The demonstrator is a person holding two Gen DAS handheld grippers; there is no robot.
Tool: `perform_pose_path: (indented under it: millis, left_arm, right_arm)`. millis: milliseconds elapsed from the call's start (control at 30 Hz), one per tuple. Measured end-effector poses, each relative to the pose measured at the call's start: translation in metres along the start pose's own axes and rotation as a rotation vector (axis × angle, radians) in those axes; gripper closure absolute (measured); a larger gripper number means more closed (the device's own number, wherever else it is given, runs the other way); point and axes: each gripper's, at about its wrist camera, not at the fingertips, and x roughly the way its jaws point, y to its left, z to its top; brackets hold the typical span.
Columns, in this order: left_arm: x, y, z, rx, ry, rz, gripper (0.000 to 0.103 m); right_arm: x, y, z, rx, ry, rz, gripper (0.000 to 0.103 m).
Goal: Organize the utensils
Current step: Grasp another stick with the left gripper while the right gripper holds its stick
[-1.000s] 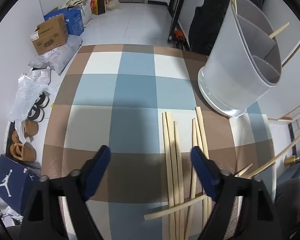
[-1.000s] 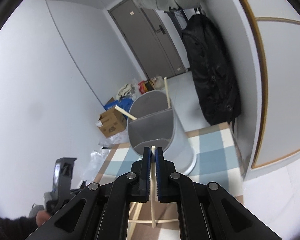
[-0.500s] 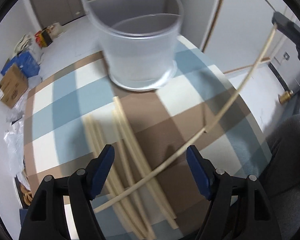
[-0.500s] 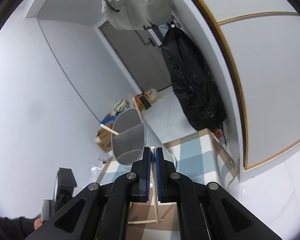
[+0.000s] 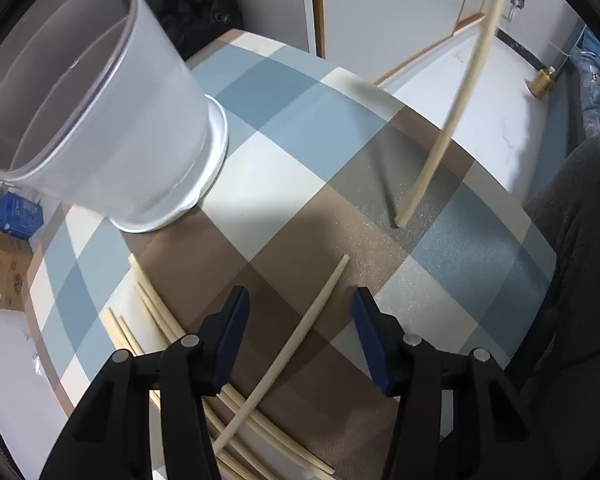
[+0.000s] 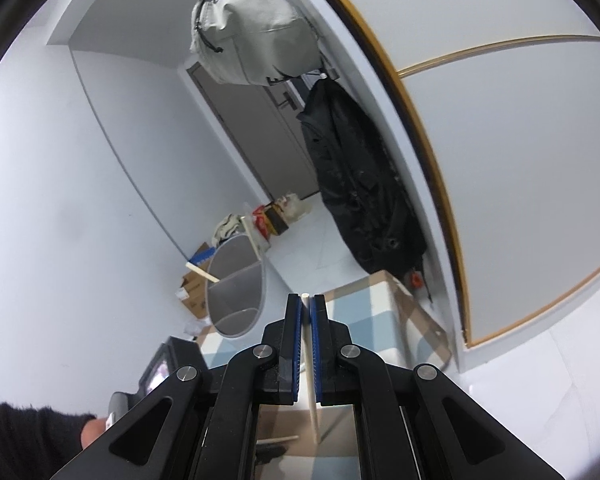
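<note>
Several pale wooden chopsticks (image 5: 160,320) lie on the checked table (image 5: 284,128); one loose chopstick (image 5: 300,336) lies slanted between my left gripper's fingers. My left gripper (image 5: 300,332) is open just above it. A grey divided holder (image 5: 96,104) stands at the far left with sticks in it; it also shows in the right wrist view (image 6: 236,288). My right gripper (image 6: 306,312) is shut on a chopstick (image 6: 309,344), held upright well above the table. That stick (image 5: 456,96) hangs down in the left wrist view, its tip just above the table.
A black coat (image 6: 360,176) and a grey bag (image 6: 252,32) hang by the door. Cardboard boxes (image 5: 4,272) sit on the floor left of the table. A person's leg (image 5: 580,264) is at the table's right edge.
My left gripper has swung right and lowered over the loose slanted chopstick. My right gripper has lifted its chopstick higher, raising one end off the table.
</note>
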Motion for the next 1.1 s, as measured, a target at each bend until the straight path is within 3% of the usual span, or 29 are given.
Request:
perform_pose_path:
  millis: [100, 167, 267, 400, 767, 1100]
  left_arm:
    - [0.0, 0.004, 0.001, -0.021, 0.015, -0.071, 0.07]
    - [-0.001, 0.004, 0.001, -0.032, 0.015, -0.12, 0.088]
    - [-0.005, -0.001, 0.0, -0.018, 0.004, -0.12, 0.099]
    - [-0.003, -0.011, 0.006, 0.005, 0.01, -0.088, 0.102]
    - [-0.017, 0.026, 0.001, -0.147, -0.129, -0.059, 0.102]
    - [-0.063, 0.058, -0.014, -0.304, -0.384, -0.007, 0.102]
  right_arm:
    - [-0.001, -0.005, 0.001, 0.015, -0.005, -0.01, 0.099]
    - [-0.002, -0.006, 0.0, 0.017, -0.006, -0.017, 0.099]
    - [-0.003, -0.005, 0.0, 0.018, -0.007, -0.022, 0.099]
    - [-0.001, -0.005, -0.001, 0.015, -0.004, -0.028, 0.099]
    - [-0.001, 0.002, -0.002, -0.006, -0.011, -0.044, 0.099]
    - [0.007, 0.013, 0.003, -0.02, 0.012, -0.027, 0.099]
